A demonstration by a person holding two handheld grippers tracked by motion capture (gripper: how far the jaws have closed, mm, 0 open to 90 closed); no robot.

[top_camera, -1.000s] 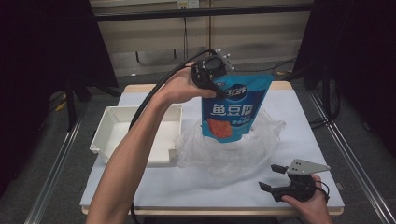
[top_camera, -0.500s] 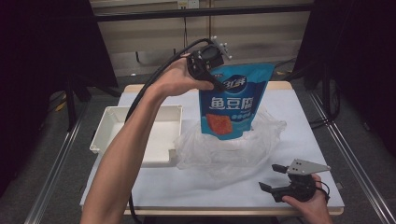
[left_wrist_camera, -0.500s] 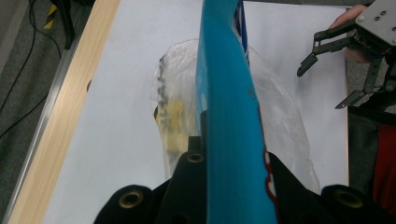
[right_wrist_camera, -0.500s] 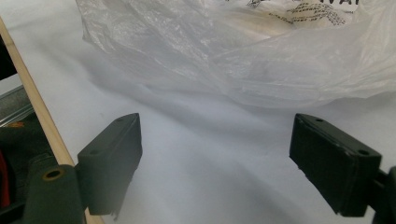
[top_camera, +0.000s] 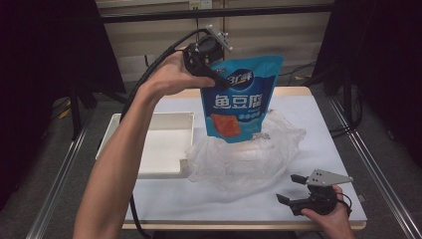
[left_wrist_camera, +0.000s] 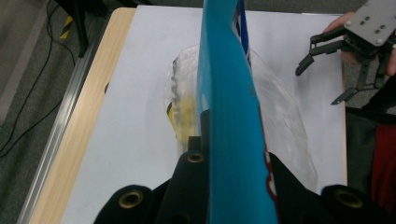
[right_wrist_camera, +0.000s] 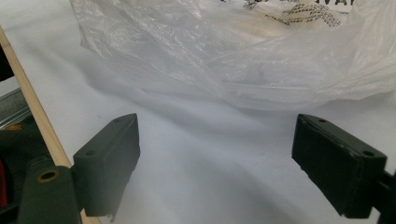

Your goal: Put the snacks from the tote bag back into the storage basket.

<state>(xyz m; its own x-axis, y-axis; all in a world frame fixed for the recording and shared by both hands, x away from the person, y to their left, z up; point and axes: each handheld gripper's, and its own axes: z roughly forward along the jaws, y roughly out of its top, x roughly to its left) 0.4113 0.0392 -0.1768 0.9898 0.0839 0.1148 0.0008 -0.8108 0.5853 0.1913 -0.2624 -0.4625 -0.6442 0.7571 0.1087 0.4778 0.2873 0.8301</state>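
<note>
I see the blue snack pouch (top_camera: 241, 97) hanging upright in the air above the bench (top_camera: 318, 124), its long axis running top to bottom, sealed top edge up and bottom edge pointing down at the crumpled clear plastic bag (top_camera: 249, 159) that lies on the bench beneath it. Its printed face is turned toward the high camera. In the left gripper view I look along the pouch (left_wrist_camera: 229, 121) edge-on, and it hangs away from the camera toward the plastic bag (left_wrist_camera: 280, 116).

My left tool (top_camera: 206, 62) is clamped on the pouch's upper left corner, the jaws pressed together on the film with the pouch caught between them. The left arm reaches up and forward from the bottom of the high view, forearm rising steeply, wrist bent so the tool points across and down onto the pouch's top.

My right tool (top_camera: 294, 188) sits low at the near right corner of the bench, close to its surface, the hand behind it at the bench edge. Its jaws stand wide apart and have just been opening further; nothing lies between them, with bare bench under them and the plastic bag (right_wrist_camera: 243, 51) just ahead.

A white tray (top_camera: 149, 149) lies on the left part of the bench, touching the plastic bag's side.
</note>
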